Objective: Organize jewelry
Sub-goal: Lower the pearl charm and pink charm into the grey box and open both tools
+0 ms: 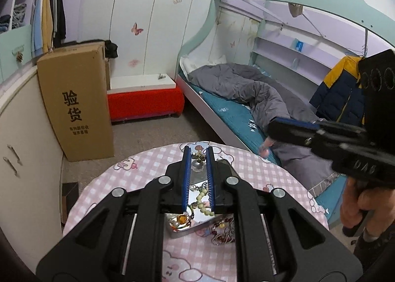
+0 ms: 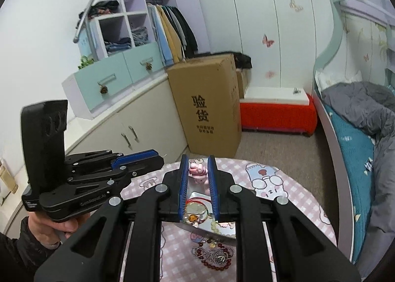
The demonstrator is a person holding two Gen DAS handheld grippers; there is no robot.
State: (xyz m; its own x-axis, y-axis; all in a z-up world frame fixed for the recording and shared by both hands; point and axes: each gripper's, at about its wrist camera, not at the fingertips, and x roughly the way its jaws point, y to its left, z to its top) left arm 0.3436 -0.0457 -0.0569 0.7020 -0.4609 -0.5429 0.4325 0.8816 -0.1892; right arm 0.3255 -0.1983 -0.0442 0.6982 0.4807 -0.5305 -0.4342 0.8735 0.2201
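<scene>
Box: tall brown cardboard, printed "验货" in black, standing on the floor beyond the surface.
Surface: round, under a pink checked cloth with cartoon figures.
Tray: shiny metal, rectangular, on the surface, box behind it.
Left gripper: black with blue ribbed pads, held above the tray, jaws parted and empty.
Right gripper: same build, jaws parted and empty, over the tray; "DAS" reads on its side.
Jewelry: pale bead string, amber pendant and red cord in the tray; dark red bead bracelet beside the tray on the cloth.
Pink figurine: beyond the tray, toward the box.
</scene>
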